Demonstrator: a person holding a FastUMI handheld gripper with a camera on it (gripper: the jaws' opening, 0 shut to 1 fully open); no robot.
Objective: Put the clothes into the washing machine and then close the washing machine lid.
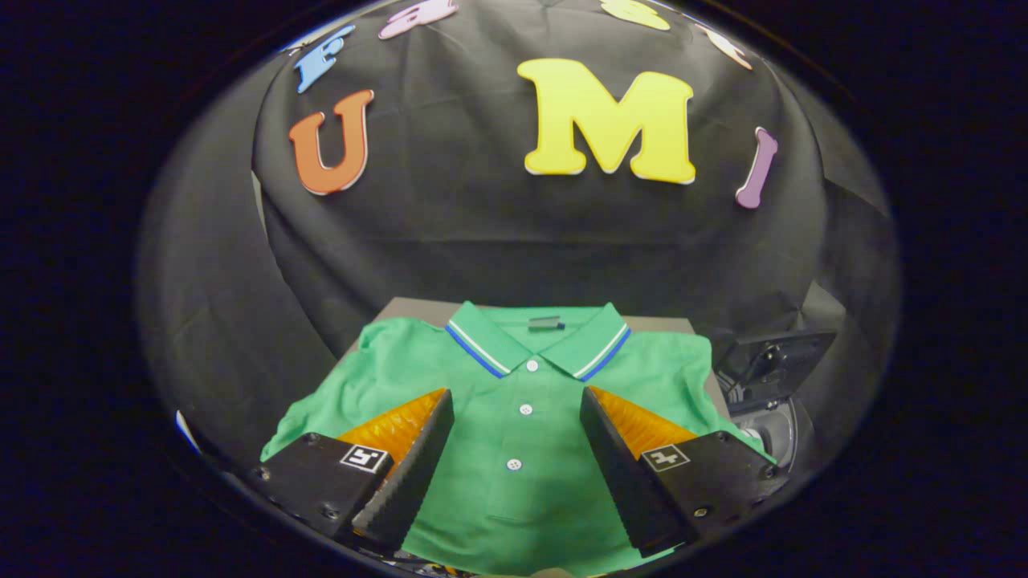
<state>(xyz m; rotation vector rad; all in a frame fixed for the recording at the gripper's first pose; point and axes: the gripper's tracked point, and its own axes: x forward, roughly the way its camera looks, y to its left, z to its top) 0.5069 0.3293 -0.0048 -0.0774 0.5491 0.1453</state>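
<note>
The gripper (516, 401) hangs above a green polo shirt (522, 449) with its jaws spread wide and holding nothing; the two fingers (418, 457) stand either side of the shirt's button placket (520, 409), which runs straight away from the jaws toward the collar. So the shirt lies directly below and ahead, its long axis in line with the gripper's own forward direction, the lower part of the garment nearest and the striped collar (536, 341) farthest. The cloth lies flat and smooth, sleeves spread to either side, which I judge leaves no raised fold to catch; the jaws would probably have to come down onto the fabric and pinch up a bunch near the placket. The shirt rests on a grey bench (401, 309), whose bare top shows only past the collar and beside the shoulders. To the right, just past the shirt's sleeve and lower than the bench top, sits the washing machine (767, 409), with a round opening and what looks like its lid (775, 357) raised, so the carry should go rightward. Beyond everything hangs the black cloth wall (498, 233) of the booth.
</note>
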